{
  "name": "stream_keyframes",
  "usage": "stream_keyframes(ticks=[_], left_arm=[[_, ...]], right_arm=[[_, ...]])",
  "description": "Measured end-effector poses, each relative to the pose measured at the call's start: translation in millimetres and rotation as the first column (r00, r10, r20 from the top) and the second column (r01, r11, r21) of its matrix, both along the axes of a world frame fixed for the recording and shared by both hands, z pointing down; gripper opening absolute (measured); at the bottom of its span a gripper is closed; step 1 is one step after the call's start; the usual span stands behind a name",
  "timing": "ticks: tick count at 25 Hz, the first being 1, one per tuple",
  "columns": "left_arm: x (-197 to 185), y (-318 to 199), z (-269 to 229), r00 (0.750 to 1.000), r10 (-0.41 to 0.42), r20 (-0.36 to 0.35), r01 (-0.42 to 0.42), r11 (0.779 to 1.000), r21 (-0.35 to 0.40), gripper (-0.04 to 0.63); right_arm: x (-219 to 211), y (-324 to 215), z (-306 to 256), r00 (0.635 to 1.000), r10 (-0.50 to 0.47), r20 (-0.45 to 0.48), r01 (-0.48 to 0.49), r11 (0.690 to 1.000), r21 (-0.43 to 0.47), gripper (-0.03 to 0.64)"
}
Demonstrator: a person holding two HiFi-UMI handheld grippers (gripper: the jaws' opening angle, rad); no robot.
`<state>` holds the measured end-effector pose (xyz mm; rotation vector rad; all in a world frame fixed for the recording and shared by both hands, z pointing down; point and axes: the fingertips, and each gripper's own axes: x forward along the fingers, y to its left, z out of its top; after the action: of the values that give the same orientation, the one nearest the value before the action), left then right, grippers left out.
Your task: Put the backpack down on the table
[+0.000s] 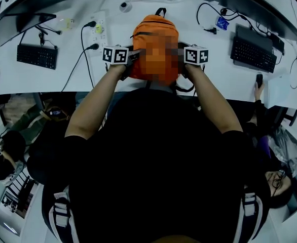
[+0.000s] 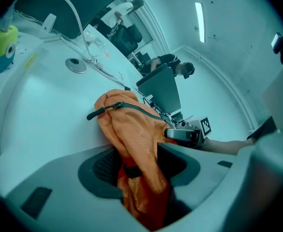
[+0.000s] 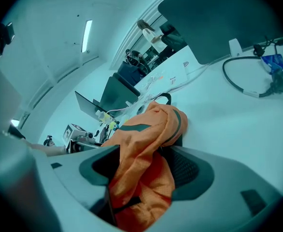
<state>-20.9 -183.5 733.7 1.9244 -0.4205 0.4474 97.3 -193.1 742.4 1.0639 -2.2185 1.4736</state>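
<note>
left claw [image 2: 139,164], right claw [image 3: 144,168]: 2, both agape | backpack [image 1: 156,32]: 1, between them | table [image 1: 219,75]: 1

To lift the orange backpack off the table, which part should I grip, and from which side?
Probably the loose side fabric, one tongs from each side, coming in low. The backpack lies slack on the table, and its sides bunch into thin folds: one sits between the open jaws of the left tongs and of the right tongs.
</note>
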Motion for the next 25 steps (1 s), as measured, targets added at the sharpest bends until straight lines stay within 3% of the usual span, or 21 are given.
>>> stream_keyframes(ticks=[14, 25], left_arm=[[-16.2, -6.0, -17.0, 0.997, -0.070, 0.009, 0.069, 0.995, 0.066, 0.219], [-27.6, -8.2, -39.8, 0.992, -0.124, -0.003, 0.124, 0.983, 0.137, 0.219]], right_arm=[[39.5, 16.6, -23.6, 0.993, 0.120, 0.023, -0.121, 0.992, 0.032, 0.316], [55.7, 34.6, -53.2, 0.986, 0.158, 0.049, -0.162, 0.982, 0.096, 0.314]])
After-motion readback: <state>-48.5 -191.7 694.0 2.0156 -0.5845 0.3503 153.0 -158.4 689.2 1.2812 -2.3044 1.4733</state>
